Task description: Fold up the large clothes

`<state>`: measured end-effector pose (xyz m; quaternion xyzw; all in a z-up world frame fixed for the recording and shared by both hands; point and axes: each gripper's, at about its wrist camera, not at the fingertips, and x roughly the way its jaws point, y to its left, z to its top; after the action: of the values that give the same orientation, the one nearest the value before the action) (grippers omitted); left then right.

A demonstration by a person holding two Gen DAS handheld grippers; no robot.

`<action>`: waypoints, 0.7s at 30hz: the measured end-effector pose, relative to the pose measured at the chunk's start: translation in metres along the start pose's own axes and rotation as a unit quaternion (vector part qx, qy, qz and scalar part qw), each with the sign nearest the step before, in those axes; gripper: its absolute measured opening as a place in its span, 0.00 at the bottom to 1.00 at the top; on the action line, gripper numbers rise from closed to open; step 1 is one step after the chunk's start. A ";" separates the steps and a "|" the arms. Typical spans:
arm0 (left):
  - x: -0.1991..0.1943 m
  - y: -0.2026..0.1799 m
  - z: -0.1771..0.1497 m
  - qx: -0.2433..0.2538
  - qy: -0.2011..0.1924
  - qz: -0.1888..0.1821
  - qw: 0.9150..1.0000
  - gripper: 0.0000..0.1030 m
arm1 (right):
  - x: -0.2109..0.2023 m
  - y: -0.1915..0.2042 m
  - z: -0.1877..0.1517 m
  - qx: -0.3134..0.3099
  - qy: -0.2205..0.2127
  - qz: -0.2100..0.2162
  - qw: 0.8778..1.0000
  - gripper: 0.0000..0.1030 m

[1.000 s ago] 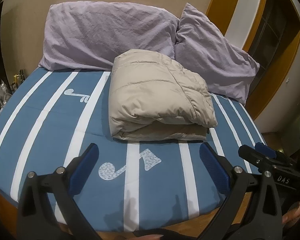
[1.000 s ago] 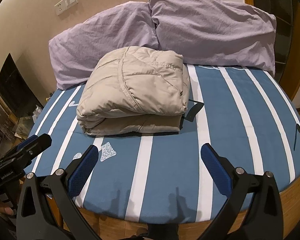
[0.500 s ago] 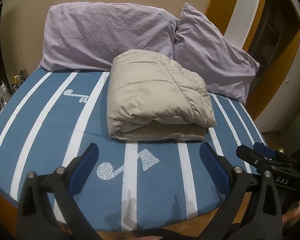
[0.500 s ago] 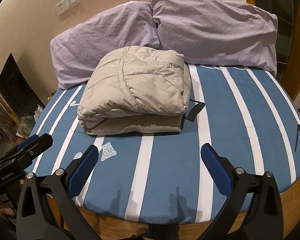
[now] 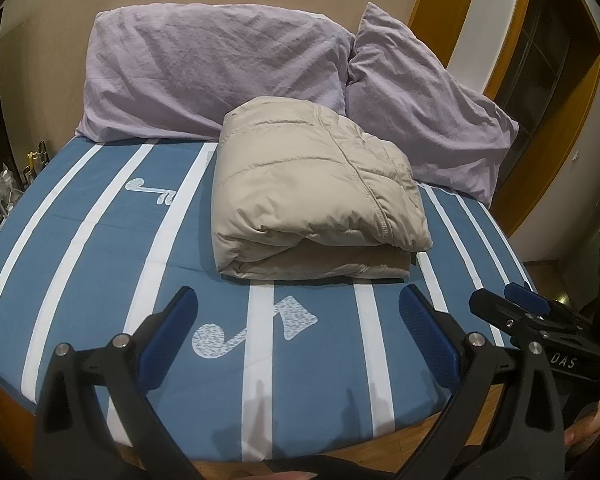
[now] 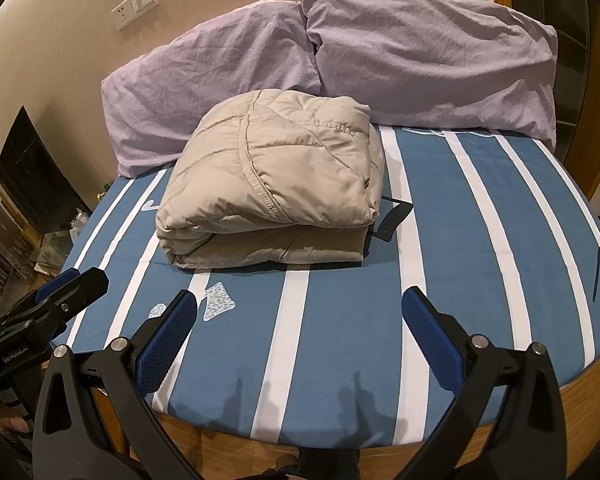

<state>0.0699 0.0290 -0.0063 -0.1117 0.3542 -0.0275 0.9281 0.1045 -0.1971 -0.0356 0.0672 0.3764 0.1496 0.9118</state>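
While both claws hang above the near edge of the bed (image 5: 80, 248), the folded beige puffer jacket (image 5: 312, 196) lies on the striped blue-and-white sheet toward the head edge, its far side touching two lilac pillows (image 5: 204, 76) that lean against the wall. In the left wrist view the left claw (image 5: 300, 344) has its blue-padded fingers (image 5: 168, 340) spread wide, nothing between them; the right claw (image 5: 536, 320) enters at the right edge of that view. In the right wrist view the right claw (image 6: 300, 340) is likewise wide open and holds nothing, with the left claw (image 6: 56, 296) visible at the left. The jacket (image 6: 272, 176) rests in a compact stack of layers, fold facing the near edge, a dark strap (image 6: 394, 216) protruding on its right side. A wall socket plate (image 6: 136, 6) sits above the pillows (image 6: 428, 60).
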 end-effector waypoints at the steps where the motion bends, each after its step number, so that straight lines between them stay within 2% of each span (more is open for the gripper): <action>1: 0.000 0.000 0.000 0.000 0.000 0.000 1.000 0.97 | 0.000 0.000 0.000 0.000 0.000 0.000 1.000 0.99; 21: 0.000 0.000 0.001 0.000 0.001 0.001 1.000 0.97 | 0.003 0.005 -0.004 0.001 0.004 0.001 1.000 0.99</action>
<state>0.0711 0.0294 -0.0055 -0.1117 0.3552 -0.0268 0.9277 0.1029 -0.1909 -0.0390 0.0680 0.3804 0.1505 0.9100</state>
